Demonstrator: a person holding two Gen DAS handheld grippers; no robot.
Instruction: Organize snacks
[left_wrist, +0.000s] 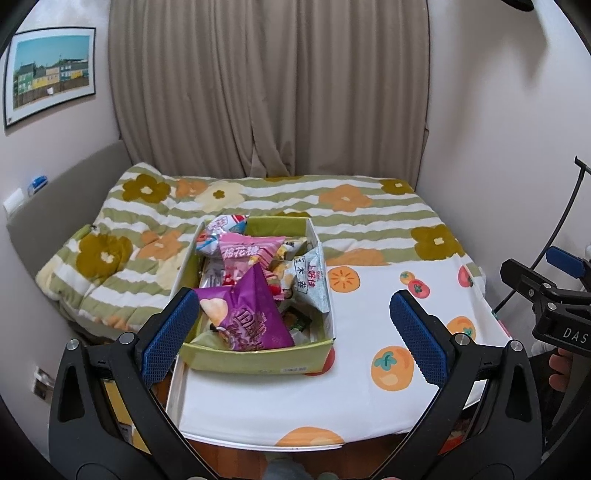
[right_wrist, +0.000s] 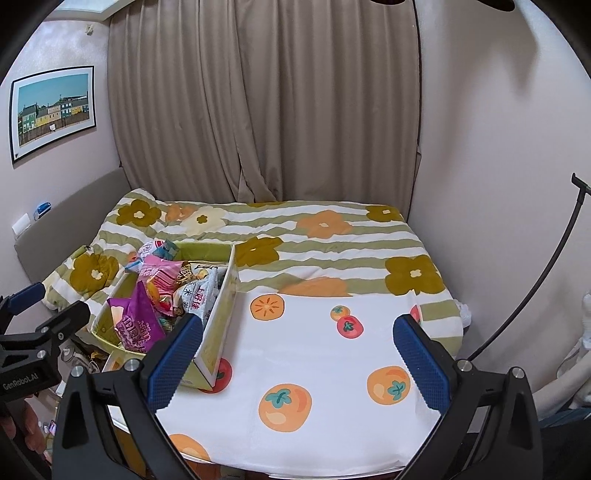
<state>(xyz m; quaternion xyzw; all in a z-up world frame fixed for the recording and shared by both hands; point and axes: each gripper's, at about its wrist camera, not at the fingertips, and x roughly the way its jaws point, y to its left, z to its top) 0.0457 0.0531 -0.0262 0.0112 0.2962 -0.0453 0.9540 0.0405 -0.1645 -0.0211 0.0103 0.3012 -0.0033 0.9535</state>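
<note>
Each hand-held gripper, the left gripper (left_wrist: 293, 326) and the right gripper (right_wrist: 299, 352), has matte black angular arms with triangular cut-outs and silver screws behind the jaws, blue cross-hatched rubber pads (left_wrist: 168, 338) inside, and white lettering on its body.

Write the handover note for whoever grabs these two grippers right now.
Left gripper: jaws wide open, empty, held near the front of the snack box.
Right gripper: jaws wide open, empty, over the bare part of the fruit-print cloth, right of the box.
Snacks: all that show are piled loose in the green box, purple bag on top at the front, pink bag behind it, silver-grey packet against the right wall.
Done: nothing laid out on the cloth.
Left: the sorting itself.
</note>
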